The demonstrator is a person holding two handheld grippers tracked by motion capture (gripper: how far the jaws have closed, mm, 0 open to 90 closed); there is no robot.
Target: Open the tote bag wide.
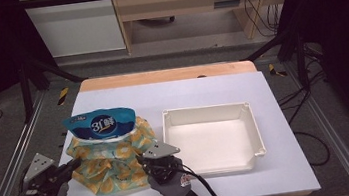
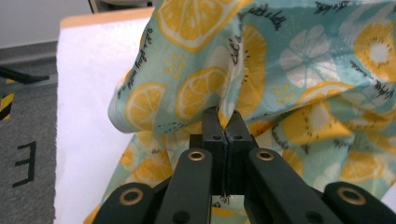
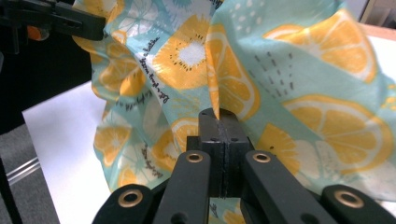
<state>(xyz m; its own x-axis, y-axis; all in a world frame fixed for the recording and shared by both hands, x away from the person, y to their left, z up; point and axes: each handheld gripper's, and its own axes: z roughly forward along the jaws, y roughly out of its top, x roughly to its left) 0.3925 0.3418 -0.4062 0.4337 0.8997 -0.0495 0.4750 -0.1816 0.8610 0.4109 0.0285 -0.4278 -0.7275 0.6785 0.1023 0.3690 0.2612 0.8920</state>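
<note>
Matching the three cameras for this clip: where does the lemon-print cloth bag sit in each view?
High view: lemon-print cloth bag at lower left of the white table, beside the white tray, blue package poking out.
Left gripper view: fills the centre and right, pinched by the left tool.
Right gripper view: spans the frame, pinched by the right tool.
Shared landmark: the white table.

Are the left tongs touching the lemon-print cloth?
Touching. The left gripper view shows the left tongs shut on a fold of the lemon-print cloth.
</note>
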